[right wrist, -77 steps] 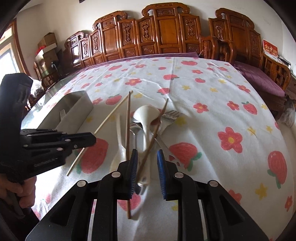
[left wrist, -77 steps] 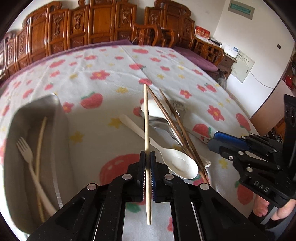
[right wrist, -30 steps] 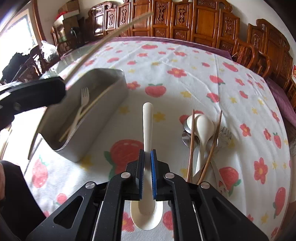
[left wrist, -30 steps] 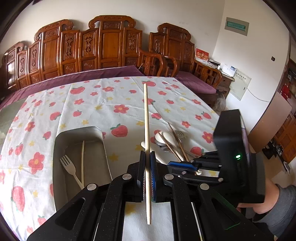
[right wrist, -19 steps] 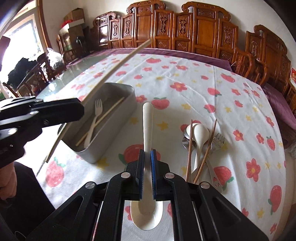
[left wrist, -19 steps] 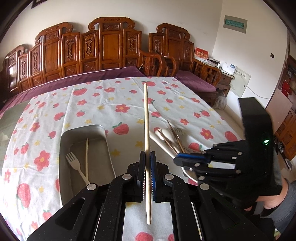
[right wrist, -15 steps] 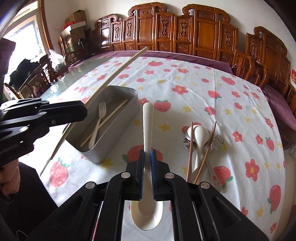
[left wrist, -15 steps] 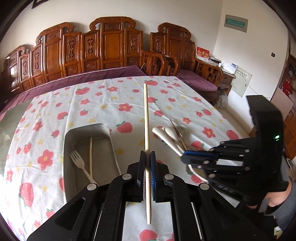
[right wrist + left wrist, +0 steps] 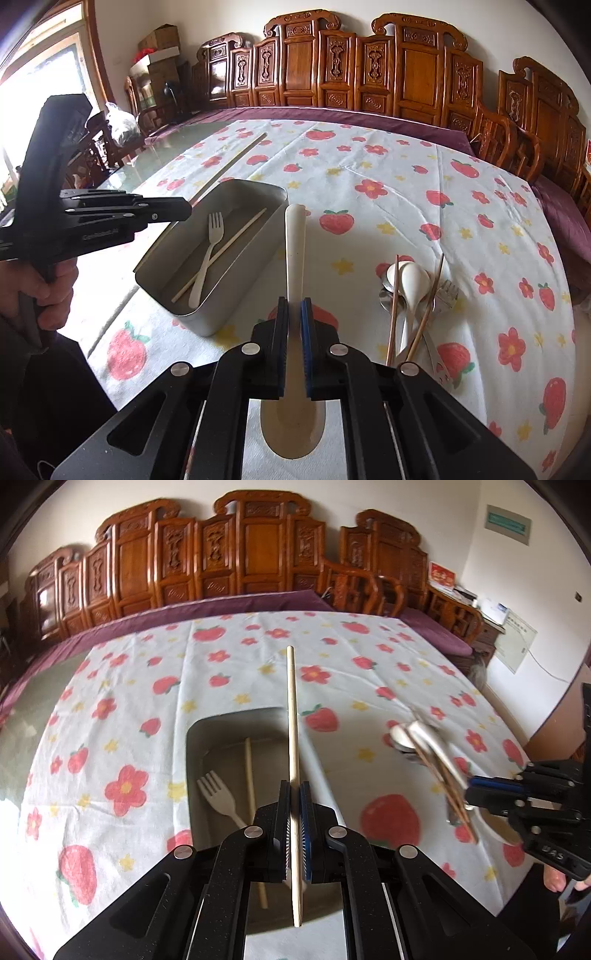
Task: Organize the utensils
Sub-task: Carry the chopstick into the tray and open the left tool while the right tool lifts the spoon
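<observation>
My left gripper (image 9: 294, 788) is shut on a pale wooden chopstick (image 9: 293, 709), held over the right side of the grey metal tray (image 9: 189, 746). In the tray lie a white fork (image 9: 218, 801) and another pale chopstick (image 9: 249, 775). My right gripper (image 9: 294, 302) is shut on the handle of a white spoon (image 9: 295, 251), raised above the tablecloth just right of the tray (image 9: 221, 317). From the right wrist view, the left gripper (image 9: 183, 212) hovers at the tray's left rim with its chopstick (image 9: 236, 158) slanting away.
A pile of utensils (image 9: 410, 288) lies to the right: white and metal spoons, a metal fork and two brown chopsticks. The flowered tablecloth (image 9: 369, 221) covers a large table. Carved wooden chairs (image 9: 406, 74) line the far side. A hand (image 9: 51, 291) grips the left tool.
My left gripper has carried its chopstick leftward and lower, so it now hangs over the tray. My right gripper has lifted the spoon a little and held its grip.
</observation>
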Demonstrator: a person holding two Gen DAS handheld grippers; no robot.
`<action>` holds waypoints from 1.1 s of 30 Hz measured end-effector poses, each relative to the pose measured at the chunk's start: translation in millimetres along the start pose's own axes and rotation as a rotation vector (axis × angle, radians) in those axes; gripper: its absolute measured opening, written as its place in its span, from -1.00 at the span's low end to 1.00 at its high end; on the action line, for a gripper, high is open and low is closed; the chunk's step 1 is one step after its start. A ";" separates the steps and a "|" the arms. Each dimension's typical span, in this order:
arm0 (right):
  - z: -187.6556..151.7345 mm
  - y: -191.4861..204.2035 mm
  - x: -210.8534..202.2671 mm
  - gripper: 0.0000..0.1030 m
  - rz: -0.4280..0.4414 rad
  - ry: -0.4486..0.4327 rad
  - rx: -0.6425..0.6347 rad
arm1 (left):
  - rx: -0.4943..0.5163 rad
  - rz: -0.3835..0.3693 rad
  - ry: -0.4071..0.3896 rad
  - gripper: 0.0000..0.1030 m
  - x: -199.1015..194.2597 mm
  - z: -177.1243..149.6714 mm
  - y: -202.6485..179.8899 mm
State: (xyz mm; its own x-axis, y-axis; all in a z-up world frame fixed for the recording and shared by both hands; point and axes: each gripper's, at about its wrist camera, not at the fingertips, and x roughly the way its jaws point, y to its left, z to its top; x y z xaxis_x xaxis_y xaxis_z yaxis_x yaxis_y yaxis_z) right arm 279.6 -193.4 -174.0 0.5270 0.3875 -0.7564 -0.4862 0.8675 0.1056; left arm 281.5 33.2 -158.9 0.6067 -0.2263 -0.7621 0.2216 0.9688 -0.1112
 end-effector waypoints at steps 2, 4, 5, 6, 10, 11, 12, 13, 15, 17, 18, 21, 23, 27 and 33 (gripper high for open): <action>1.2 0.6 5.5 -0.84 0.001 0.005 -0.001 | -0.012 0.006 0.008 -0.92 5.9 -3.2 6.3; 2.0 1.5 10.4 -0.84 0.004 0.011 -0.005 | -0.020 0.019 0.020 -0.92 12.5 -7.1 11.6; 2.8 2.0 12.7 -0.84 0.006 0.013 -0.006 | -0.027 0.020 0.029 -0.92 16.3 -9.3 14.3; 4.1 2.8 15.3 -0.84 0.010 0.014 -0.005 | -0.029 0.021 0.035 -0.92 18.3 -11.1 15.8; 9.2 6.4 22.1 -0.84 0.023 0.013 -0.004 | -0.029 0.035 0.051 -0.92 24.3 -15.1 18.6; 10.5 8.4 23.4 -0.84 0.027 0.013 -0.005 | -0.027 0.041 0.054 -0.92 25.2 -15.9 19.6; 11.9 11.0 24.6 -0.84 0.031 0.012 -0.007 | -0.028 0.047 0.055 -0.92 25.8 -16.4 21.4; 13.1 12.7 25.4 -0.84 0.034 0.012 -0.010 | -0.032 0.050 0.056 -0.92 26.6 -16.4 22.8; 15.1 17.0 26.6 -0.84 0.039 0.011 -0.017 | -0.040 0.060 0.066 -0.91 30.2 -17.3 26.1; 17.9 21.6 28.0 -0.84 0.045 0.010 -0.023 | -0.037 0.062 0.078 -0.91 34.2 -18.3 27.1; 19.5 23.5 28.8 -0.84 0.046 0.010 -0.025 | -0.034 0.063 0.086 -0.91 36.6 -19.2 27.1; 23.3 28.7 30.0 -0.84 0.052 0.008 -0.026 | -0.018 0.076 0.105 -0.91 41.2 -21.9 26.9; 25.9 31.9 30.8 -0.84 0.056 0.006 -0.028 | -0.019 0.077 0.107 -0.91 40.9 -22.9 27.5; 30.8 39.9 33.6 -0.84 0.061 0.007 -0.035 | -0.030 0.075 0.107 -0.88 37.3 -22.4 30.8; 38.9 52.3 37.9 -0.84 0.063 0.009 -0.042 | -0.025 0.076 0.041 -0.71 13.6 -17.4 33.0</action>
State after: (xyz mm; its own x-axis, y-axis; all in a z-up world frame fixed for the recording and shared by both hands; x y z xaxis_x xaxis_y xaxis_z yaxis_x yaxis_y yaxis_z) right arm 301.3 -121.2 -172.1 0.4879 0.4382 -0.7550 -0.5476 0.8272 0.1262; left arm 283.7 63.9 -184.0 0.5893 -0.1483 -0.7942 0.1567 0.9853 -0.0677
